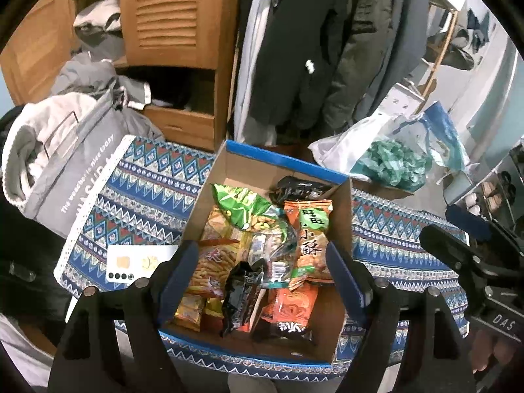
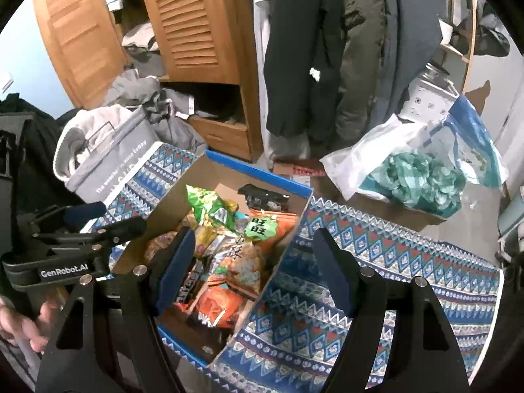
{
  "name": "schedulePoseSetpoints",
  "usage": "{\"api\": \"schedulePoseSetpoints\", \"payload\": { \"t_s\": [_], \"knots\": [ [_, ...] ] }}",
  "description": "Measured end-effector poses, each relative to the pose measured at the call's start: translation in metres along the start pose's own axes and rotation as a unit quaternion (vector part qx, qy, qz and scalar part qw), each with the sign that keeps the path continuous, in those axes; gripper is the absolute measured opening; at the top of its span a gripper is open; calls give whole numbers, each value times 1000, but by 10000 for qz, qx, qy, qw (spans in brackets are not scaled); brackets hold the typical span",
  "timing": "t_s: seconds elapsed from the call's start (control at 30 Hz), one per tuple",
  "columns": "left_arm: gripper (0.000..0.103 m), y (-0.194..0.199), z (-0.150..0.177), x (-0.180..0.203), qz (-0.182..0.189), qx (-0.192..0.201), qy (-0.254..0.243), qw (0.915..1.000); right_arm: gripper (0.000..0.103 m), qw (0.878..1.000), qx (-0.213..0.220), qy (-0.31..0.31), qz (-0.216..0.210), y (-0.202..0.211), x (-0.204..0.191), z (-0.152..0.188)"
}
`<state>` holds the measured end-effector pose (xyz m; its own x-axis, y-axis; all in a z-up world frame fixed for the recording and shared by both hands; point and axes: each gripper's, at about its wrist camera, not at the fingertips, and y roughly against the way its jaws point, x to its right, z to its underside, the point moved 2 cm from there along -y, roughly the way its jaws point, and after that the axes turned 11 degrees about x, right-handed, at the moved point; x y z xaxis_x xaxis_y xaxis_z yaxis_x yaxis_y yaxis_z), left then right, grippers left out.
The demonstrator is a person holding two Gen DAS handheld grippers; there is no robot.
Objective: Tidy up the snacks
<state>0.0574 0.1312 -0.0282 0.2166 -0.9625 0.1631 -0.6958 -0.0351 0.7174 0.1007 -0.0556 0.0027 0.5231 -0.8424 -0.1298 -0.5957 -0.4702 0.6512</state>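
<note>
Cardboard box (image 1: 288, 163) of snack packets (image 1: 262, 245), centre of patterned tablecloth (image 1: 147, 177). Grey laundry bag (image 1: 65, 170) at nine o'clock, wooden wardrobe (image 1: 173, 32) at twelve. Left gripper (image 1: 262, 278) and right gripper (image 2: 252, 271) both spread, empty.

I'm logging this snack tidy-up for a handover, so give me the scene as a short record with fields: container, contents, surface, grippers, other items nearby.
container: open cardboard box with blue rim
contents: snack packets piled inside, among them a green bag, an orange packet and a black packet
surface: table under a blue patterned cloth
left gripper: open, above the box, holding nothing
right gripper: open, over the box's right wall, holding nothing
nearby: white phone left of the box; grey fabric bin beyond it; white plastic bag behind the table
</note>
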Motion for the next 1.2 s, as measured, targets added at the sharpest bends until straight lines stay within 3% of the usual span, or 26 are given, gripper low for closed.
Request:
{"api": "schedulePoseSetpoints", "payload": {
  "t_s": [0.07,0.33,1.2],
  "knots": [
    [87,6,1,6,0,102,-135,9999,75,10000,71,-5,7,7,0,0],
    [88,16,7,28,91,110,-606,9981,75,9997,225,9,15,23,6,1],
    [88,36,3,39,26,329,-453,9984,75,9994,206,-253,90,40,35,7]
  ]
}}
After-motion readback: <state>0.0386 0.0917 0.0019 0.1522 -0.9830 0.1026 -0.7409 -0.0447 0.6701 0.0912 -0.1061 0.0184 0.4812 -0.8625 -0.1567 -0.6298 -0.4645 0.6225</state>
